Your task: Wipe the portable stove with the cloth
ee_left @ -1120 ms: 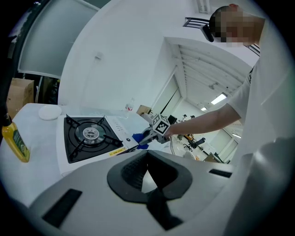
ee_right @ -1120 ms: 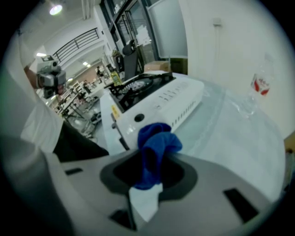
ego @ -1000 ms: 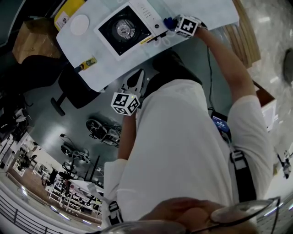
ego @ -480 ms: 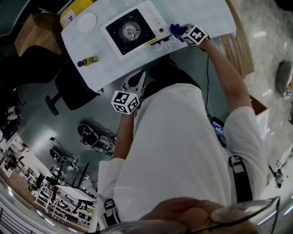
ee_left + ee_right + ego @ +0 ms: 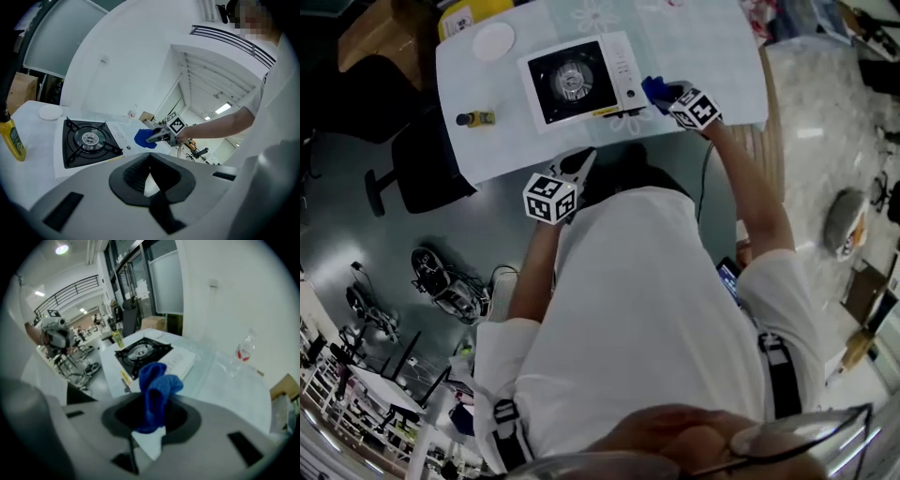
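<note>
I'm clamping the cloth (image 5: 157, 380) in the right gripper (image 5: 150, 425) beside the stove (image 5: 577, 80), probably to start wiping; the left gripper (image 5: 150, 177), jaws together, is waiting clear.

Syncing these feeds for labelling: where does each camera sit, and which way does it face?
Head view: on the head, facing steeply down at table and stove; shirt, arms, both grippers show.
Left gripper view: rides the left gripper, facing across the stove toward the right gripper; own shut jaws.
Right gripper view: rides the right gripper, facing the stove; jaws clamp the cloth.
Shared: all see the stove.
</note>
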Action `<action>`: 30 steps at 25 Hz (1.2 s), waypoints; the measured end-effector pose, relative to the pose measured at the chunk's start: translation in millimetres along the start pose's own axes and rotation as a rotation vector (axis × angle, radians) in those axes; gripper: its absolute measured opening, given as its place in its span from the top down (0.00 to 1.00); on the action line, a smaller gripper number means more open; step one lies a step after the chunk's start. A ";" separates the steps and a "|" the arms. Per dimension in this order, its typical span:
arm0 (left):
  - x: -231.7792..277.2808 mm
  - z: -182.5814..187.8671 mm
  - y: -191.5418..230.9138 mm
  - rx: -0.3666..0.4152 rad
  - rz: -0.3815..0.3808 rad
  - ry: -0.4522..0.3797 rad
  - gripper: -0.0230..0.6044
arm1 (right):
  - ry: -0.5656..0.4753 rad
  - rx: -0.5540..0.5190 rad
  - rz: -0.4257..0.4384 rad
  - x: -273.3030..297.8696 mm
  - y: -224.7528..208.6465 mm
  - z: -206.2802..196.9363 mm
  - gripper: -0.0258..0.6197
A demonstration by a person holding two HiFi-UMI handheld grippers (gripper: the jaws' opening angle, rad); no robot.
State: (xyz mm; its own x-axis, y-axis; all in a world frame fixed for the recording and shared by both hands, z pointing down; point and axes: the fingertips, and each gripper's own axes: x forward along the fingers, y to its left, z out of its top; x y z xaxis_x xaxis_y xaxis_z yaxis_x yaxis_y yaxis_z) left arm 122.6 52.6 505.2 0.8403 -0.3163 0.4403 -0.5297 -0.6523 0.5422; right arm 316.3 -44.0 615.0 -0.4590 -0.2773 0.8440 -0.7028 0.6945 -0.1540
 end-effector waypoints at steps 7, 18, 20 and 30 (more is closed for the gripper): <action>34.8 17.0 -10.3 -0.102 0.054 -0.109 0.91 | -0.009 -0.196 0.032 15.7 -22.6 38.8 0.77; 62.2 1.1 -6.3 -0.164 0.108 -0.115 0.91 | 0.017 -0.416 0.084 55.0 -77.7 108.4 0.77; 63.3 3.5 -3.9 -0.180 0.125 -0.126 0.91 | 0.024 -0.451 0.083 62.5 -89.9 121.5 0.77; 59.2 -2.3 5.0 -0.261 0.226 -0.178 0.91 | 0.088 -0.805 0.024 105.1 -110.5 151.6 0.77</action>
State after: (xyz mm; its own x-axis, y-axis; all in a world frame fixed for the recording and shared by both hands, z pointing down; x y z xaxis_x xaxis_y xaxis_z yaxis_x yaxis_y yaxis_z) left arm 169.5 32.2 535.6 0.6941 -0.5615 0.4505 -0.6957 -0.3624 0.6202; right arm 263.3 -250.5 642.8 -0.4010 -0.2262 0.8877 -0.0710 0.9738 0.2161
